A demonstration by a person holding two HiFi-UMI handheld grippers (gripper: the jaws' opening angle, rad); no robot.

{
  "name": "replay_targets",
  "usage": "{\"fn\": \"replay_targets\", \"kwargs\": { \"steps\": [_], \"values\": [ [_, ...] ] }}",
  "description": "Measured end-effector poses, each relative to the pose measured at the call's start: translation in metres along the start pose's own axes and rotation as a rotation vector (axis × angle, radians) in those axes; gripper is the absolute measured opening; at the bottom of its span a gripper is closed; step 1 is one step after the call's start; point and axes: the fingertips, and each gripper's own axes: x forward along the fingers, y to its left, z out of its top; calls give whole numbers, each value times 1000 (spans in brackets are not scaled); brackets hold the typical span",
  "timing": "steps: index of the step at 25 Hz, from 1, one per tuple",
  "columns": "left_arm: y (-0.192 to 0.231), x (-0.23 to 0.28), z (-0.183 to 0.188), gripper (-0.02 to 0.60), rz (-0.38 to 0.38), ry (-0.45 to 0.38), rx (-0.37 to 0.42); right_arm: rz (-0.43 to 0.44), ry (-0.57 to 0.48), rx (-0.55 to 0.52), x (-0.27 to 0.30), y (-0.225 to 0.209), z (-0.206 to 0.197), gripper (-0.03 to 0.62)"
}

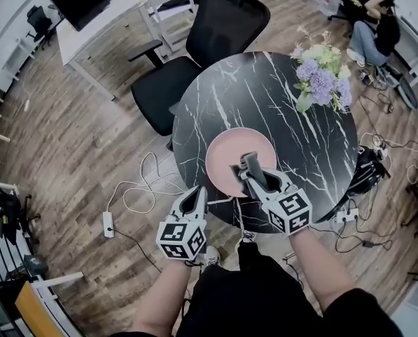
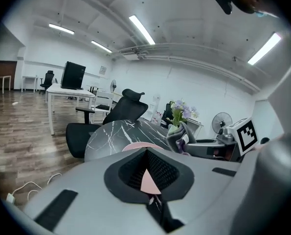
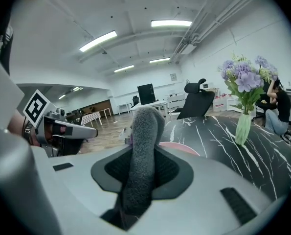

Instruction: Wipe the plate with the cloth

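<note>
A pink plate [image 1: 223, 156] lies on the round black marble table [image 1: 300, 139], toward its near edge. My right gripper [image 1: 253, 173] hovers over the plate's near side, shut on a grey cloth [image 1: 250, 163]. In the right gripper view the cloth [image 3: 146, 126] stands up as a fuzzy roll between the pads of that gripper [image 3: 142, 168]. My left gripper [image 1: 197, 194] is at the table's near edge, just left of the plate, jaws shut with nothing seen gripped. In the left gripper view the plate [image 2: 135, 146] shows just beyond that gripper [image 2: 147, 180].
A vase of purple and white flowers [image 1: 322, 76] stands at the table's far right. A black office chair [image 1: 209, 41] sits behind the table, near a white desk with a monitor [image 1: 89, 12]. Cables and a power strip [image 1: 109, 223] lie on the wooden floor. A person [image 1: 374, 27] sits far right.
</note>
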Motion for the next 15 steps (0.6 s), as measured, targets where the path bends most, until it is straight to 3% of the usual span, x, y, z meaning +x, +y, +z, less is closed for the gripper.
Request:
{"fn": "replay_targets", "kwargs": {
  "steps": [8,15],
  "values": [
    [-2,-52,-5,17,-136,-7,4,-71,-26,-14,-28,59,0,109],
    [-9,-95,-18,17,-233,27,68,-160,-55,-4,-63,111,-10,109]
  ]
}}
